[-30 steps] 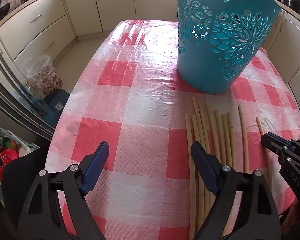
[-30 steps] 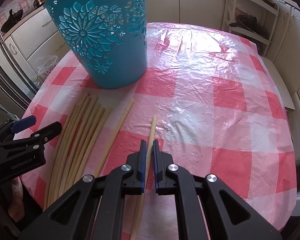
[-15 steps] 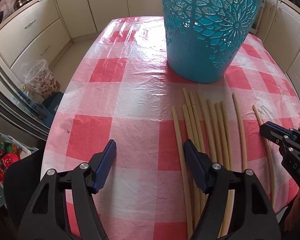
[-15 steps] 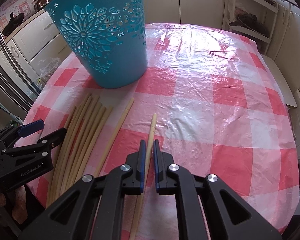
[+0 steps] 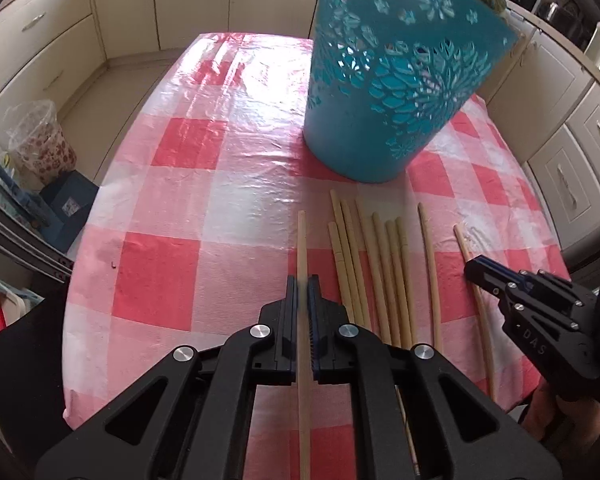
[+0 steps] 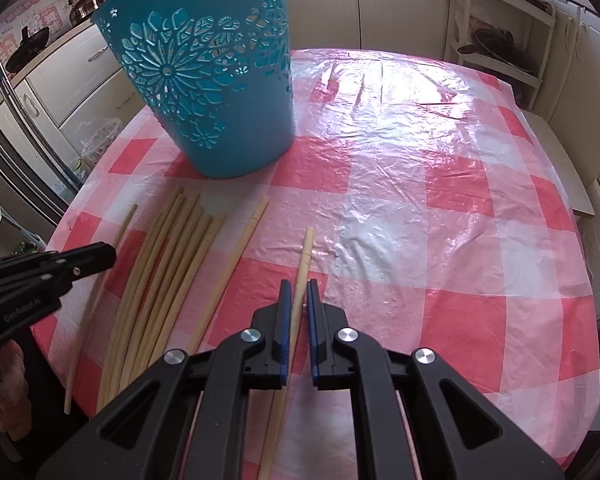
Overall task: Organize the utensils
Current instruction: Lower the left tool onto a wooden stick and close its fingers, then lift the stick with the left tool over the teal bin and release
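The left gripper is clamped on 1 chopstick, the right gripper on another, each likely gripped mid-length for balance. The remaining chopsticks lie between them, near the teal basket on the far side.

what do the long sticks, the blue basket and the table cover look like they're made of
Sticks: pale, matte, with faint node-like rings, so probably bamboo or wood.
Blue basket: likely moulded plastic, a smooth, slightly glossy wall with cleanly cut flower openings.
Table cover: red-and-white checks under what seems a clear plastic sheet, shown by its wrinkles and bright glare. The layer beneath could be cloth or vinyl.
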`<state>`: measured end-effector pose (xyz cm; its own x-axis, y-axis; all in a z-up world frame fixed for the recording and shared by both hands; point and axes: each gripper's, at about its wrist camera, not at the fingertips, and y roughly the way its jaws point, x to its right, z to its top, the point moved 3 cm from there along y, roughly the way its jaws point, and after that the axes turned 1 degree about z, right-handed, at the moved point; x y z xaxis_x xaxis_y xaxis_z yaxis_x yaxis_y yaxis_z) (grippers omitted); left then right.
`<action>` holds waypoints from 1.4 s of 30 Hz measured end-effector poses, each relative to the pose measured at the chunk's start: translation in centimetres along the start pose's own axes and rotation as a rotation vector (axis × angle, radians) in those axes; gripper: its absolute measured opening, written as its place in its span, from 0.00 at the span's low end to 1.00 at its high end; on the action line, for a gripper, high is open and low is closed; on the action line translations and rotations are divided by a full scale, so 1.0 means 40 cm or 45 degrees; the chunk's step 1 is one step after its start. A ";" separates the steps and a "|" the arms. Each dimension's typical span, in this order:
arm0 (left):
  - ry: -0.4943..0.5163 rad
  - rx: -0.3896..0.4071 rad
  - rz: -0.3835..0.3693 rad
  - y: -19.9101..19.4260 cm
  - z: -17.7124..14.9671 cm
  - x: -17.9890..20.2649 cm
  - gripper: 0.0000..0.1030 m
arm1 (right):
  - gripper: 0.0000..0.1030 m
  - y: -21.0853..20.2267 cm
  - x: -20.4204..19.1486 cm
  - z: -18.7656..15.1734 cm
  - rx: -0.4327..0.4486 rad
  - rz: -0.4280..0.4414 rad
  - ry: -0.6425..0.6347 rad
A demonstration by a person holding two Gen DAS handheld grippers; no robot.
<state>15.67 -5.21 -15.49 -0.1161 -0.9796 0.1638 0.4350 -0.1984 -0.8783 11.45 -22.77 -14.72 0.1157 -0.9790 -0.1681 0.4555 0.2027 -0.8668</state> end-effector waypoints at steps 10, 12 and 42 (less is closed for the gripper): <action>0.208 0.279 0.052 -0.240 0.142 0.016 0.05 | 0.17 -0.001 -0.012 -0.001 0.007 0.015 -0.006; 0.317 0.332 0.066 -0.284 0.192 0.052 0.05 | 0.18 -0.001 -0.015 -0.002 0.007 0.013 -0.010; 1.583 -0.453 0.432 -0.019 0.443 0.396 0.06 | 0.18 -0.008 0.060 0.014 -0.025 0.149 0.129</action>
<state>29.33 -21.11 -4.28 -0.8625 -0.2623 -0.4328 0.3714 0.2529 -0.8934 12.08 -25.18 -14.58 0.0766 -0.9463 -0.3142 0.4266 0.3160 -0.8474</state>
